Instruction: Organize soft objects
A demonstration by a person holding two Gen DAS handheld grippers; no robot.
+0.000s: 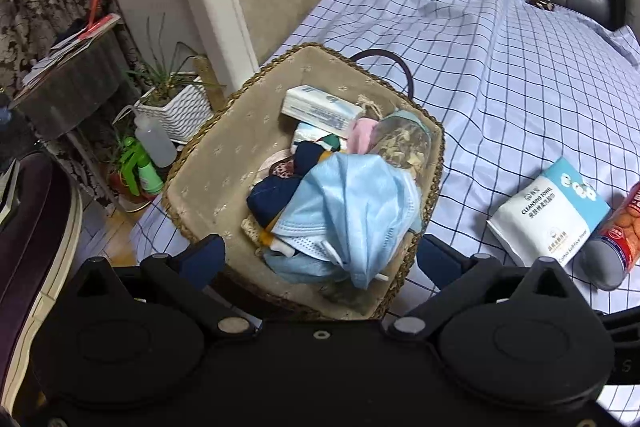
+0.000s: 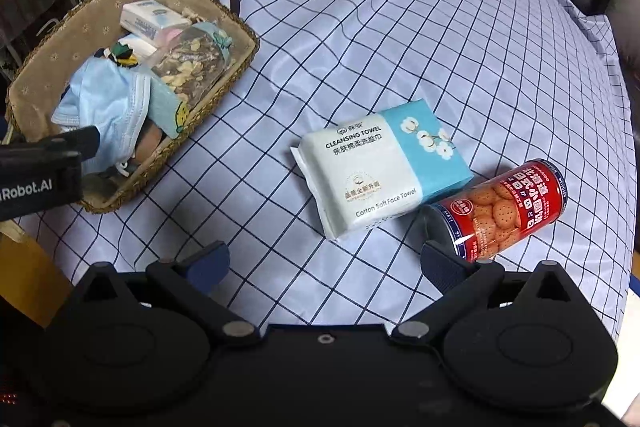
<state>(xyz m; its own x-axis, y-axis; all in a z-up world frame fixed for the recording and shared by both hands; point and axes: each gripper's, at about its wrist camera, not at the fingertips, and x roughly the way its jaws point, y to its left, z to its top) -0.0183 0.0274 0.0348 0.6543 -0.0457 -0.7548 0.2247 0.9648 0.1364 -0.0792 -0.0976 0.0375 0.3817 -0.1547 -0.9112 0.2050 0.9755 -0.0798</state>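
Basket (image 1: 208, 163): sits at the left side of the checked cloth (image 1: 500, 75). It is full of soft things.
Masks (image 1: 352, 211): a blue bunch lying on top of the pile in the basket, at its near end.
Left gripper (image 1: 320, 259): hangs over the near end of the basket, pointing down at the masks. Its two fingers are spread wide and hold nothing.
Towel pack (image 2: 380, 175): lies flat on the cloth, well apart from the basket.
Right gripper (image 2: 324, 259): hangs over the cloth, just in front of the towel pack. Fingers spread wide, nothing between them.
Cookie can (image 2: 508, 211): lies on its side, touching the towel pack.
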